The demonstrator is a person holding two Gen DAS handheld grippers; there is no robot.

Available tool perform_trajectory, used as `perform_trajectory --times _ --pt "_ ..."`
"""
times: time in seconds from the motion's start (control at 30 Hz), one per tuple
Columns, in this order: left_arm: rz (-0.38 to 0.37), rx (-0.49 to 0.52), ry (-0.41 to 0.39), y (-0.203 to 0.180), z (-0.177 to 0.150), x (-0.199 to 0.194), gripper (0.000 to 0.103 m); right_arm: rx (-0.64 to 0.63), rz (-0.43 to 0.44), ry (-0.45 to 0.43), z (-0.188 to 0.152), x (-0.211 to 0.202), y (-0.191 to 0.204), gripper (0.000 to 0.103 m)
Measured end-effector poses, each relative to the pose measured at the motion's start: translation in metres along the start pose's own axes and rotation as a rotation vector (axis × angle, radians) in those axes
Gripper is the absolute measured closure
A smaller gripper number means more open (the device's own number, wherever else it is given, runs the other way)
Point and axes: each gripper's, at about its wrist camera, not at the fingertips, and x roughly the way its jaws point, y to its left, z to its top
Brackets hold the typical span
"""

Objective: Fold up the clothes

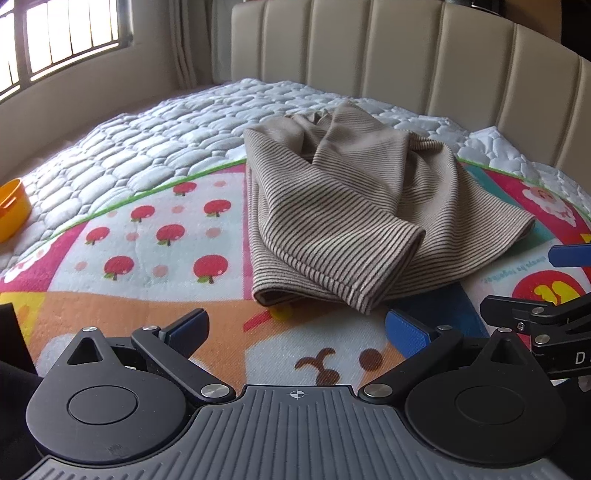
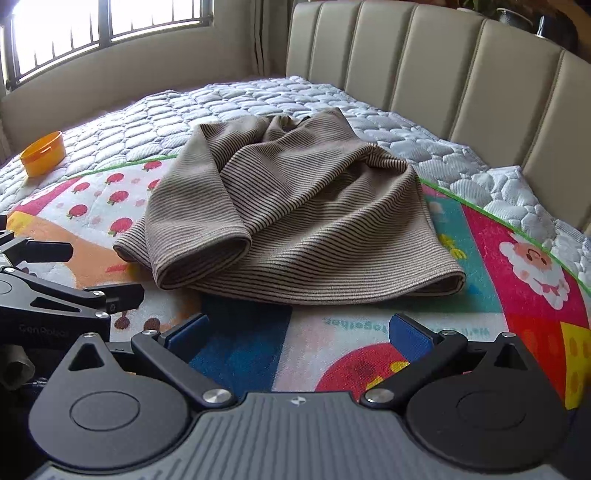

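Observation:
A beige garment with thin dark stripes (image 1: 343, 206) lies crumpled on a colourful cartoon mat (image 1: 147, 240) on the bed. A sleeve is draped across its front. It also shows in the right wrist view (image 2: 295, 221). My left gripper (image 1: 295, 328) is open and empty, just short of the garment's near hem. My right gripper (image 2: 299, 332) is open and empty, also just short of the hem. The right gripper's arm shows at the right edge of the left wrist view (image 1: 546, 317). The left gripper's arm shows at the left edge of the right wrist view (image 2: 55, 295).
A white quilted mattress cover (image 1: 147, 140) lies under the mat. A padded beige headboard (image 1: 406, 55) stands behind. An orange plastic cup (image 2: 42, 153) lies on its side at the far left. A barred window (image 2: 92, 22) is at the back left.

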Motion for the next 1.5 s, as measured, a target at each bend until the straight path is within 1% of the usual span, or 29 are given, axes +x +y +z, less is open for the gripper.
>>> perform_trajectory --times 0.13,0.23,0.47,0.9,1.5 --pt "0.000 0.013 -0.010 -0.0014 -0.0002 -0.0028 0.000 -0.003 -0.006 0.009 -0.0014 0.0011 0.0004 0.000" --pt "0.007 0.010 0.025 -0.0001 0.0000 0.0013 0.000 -0.005 -0.010 0.015 -0.0024 0.0019 0.0007 0.000" --pt "0.002 -0.005 0.034 0.0038 -0.0046 0.0040 0.000 -0.010 -0.020 0.031 -0.0048 0.0038 0.0015 0.000" --pt "0.009 -0.023 0.060 0.0041 -0.0007 0.0057 0.000 -0.017 -0.034 0.039 -0.0049 0.0040 0.0025 0.000" --pt "0.007 -0.035 0.064 0.0056 -0.0006 0.0050 0.000 -0.030 -0.043 0.051 -0.0041 0.0057 0.0056 0.000"
